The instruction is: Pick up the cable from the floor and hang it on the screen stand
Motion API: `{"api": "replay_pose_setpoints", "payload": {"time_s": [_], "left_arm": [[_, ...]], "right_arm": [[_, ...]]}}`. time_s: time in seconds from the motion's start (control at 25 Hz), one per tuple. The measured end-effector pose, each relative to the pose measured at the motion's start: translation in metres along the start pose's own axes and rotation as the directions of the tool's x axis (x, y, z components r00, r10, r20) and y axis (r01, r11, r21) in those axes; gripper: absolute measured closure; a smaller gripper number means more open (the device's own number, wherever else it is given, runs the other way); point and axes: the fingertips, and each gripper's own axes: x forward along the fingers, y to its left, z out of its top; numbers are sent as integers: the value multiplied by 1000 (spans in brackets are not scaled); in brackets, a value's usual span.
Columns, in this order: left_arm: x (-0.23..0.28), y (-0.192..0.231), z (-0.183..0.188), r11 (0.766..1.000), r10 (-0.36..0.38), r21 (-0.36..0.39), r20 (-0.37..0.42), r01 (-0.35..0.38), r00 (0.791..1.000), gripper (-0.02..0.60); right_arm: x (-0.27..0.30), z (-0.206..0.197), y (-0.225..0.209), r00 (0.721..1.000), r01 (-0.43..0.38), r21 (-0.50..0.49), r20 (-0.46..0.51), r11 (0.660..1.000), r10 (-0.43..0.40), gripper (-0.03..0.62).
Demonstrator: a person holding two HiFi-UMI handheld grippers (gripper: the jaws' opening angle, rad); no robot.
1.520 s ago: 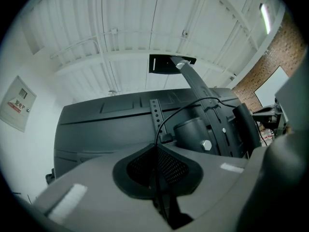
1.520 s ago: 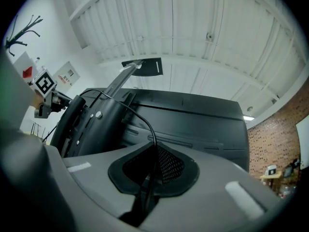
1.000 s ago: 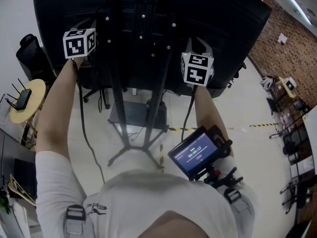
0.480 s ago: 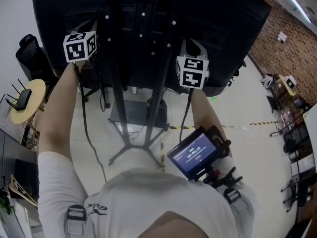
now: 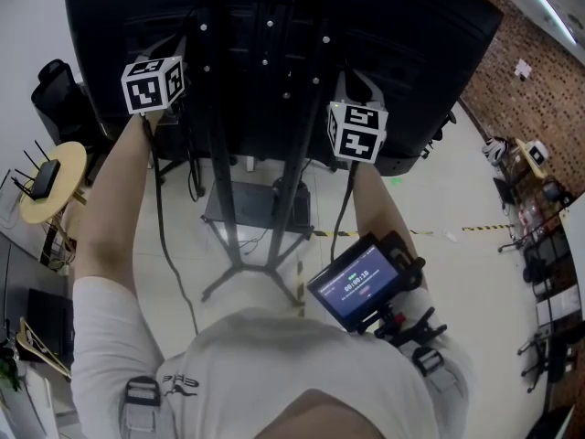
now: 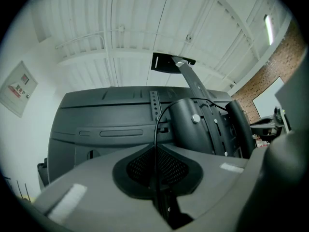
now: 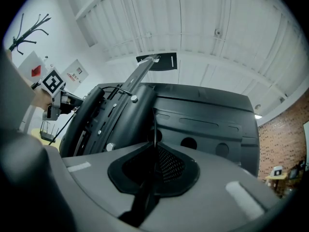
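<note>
A thin black cable [image 5: 163, 245] hangs from my left gripper [image 5: 163, 67] down along the person's arm. Another stretch drops from my right gripper [image 5: 355, 108]. Both grippers are raised behind the big black screen [image 5: 411, 44] on its stand [image 5: 219, 163], one on each side of the pole. In the left gripper view the jaws [image 6: 155, 151] are shut on the cable [image 6: 155, 129], which arches up over the mount bracket [image 6: 203, 124]. In the right gripper view the cable [image 7: 154, 134] rises from between the pinched jaws [image 7: 155, 153], which have just been easing open slightly.
The stand's legs and a dark box [image 5: 242, 208] sit on the floor below. A round yellow table with a router [image 5: 50, 186] and a black chair [image 5: 55, 90] stand at left. A small display [image 5: 356, 286] rides on the person's chest. A brick wall [image 5: 539, 80] and clutter are at right.
My right gripper has come a little down and left toward the stand's pole. The left gripper has stayed about where it was, still holding the cable.
</note>
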Motion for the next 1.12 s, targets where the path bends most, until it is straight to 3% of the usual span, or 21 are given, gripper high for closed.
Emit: {"api": "replay_pose_setpoints", "payload": {"time_s": [0.32, 0.52, 0.72, 1.12], "left_arm": [[-20, 4, -23, 999, 8, -47, -18, -9, 1000, 563], [-30, 3, -43, 999, 13, -38, -43, -15, 999, 557], [-50, -4, -59, 998, 54, -30, -78, -57, 996, 552], [-100, -68, -58, 984, 177, -1, -104, -178, 979, 554]], "right_arm": [[-11, -7, 4, 1000, 6, 28, -5, 1000, -6, 543], [-9, -24, 10, 999, -13, 40, -34, 999, 15, 520], [-12, -33, 16, 997, -70, 62, -22, 996, 71, 510], [-36, -35, -4, 976, -216, 121, 43, 969, 212, 531]]}}
